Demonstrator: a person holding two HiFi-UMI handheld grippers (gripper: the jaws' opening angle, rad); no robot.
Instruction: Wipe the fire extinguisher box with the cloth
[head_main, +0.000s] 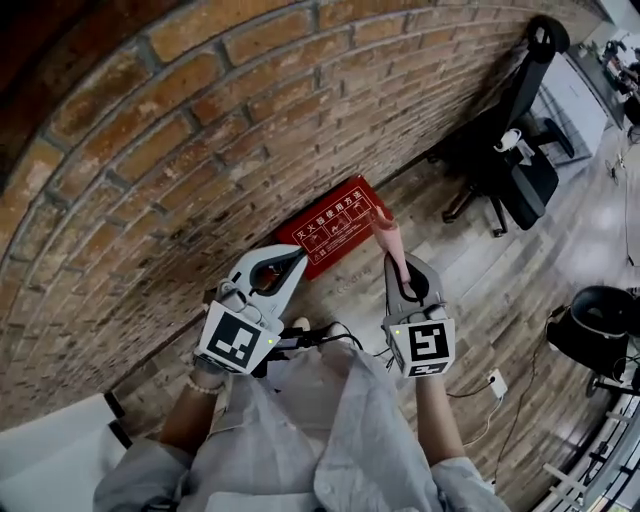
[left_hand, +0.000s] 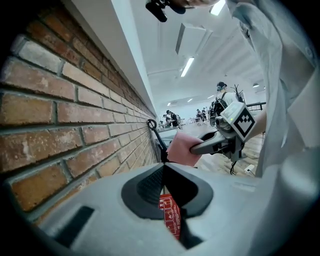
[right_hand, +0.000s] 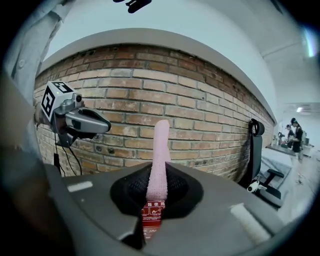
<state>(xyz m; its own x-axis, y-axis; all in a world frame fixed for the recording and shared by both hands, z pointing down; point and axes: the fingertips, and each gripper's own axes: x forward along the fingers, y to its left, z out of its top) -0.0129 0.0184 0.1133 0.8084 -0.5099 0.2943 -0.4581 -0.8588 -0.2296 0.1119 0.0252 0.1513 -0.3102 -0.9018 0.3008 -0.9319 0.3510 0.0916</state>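
Note:
A red fire extinguisher box (head_main: 338, 225) with white print stands on the floor against the brick wall (head_main: 200, 130). My right gripper (head_main: 404, 277) is shut on a pink cloth (head_main: 388, 240), which sticks up from its jaws just above the box's right end. In the right gripper view the pink cloth (right_hand: 160, 160) rises between the jaws with the red box (right_hand: 151, 216) below. My left gripper (head_main: 290, 262) hangs over the box's left end, jaws together with nothing in them; the red box (left_hand: 170, 216) shows beneath them.
A black office chair (head_main: 510, 150) stands to the right along the wall. A cable and white plug (head_main: 493, 383) lie on the wooden floor at right. More black equipment (head_main: 595, 325) sits at the far right. People stand far off in the room.

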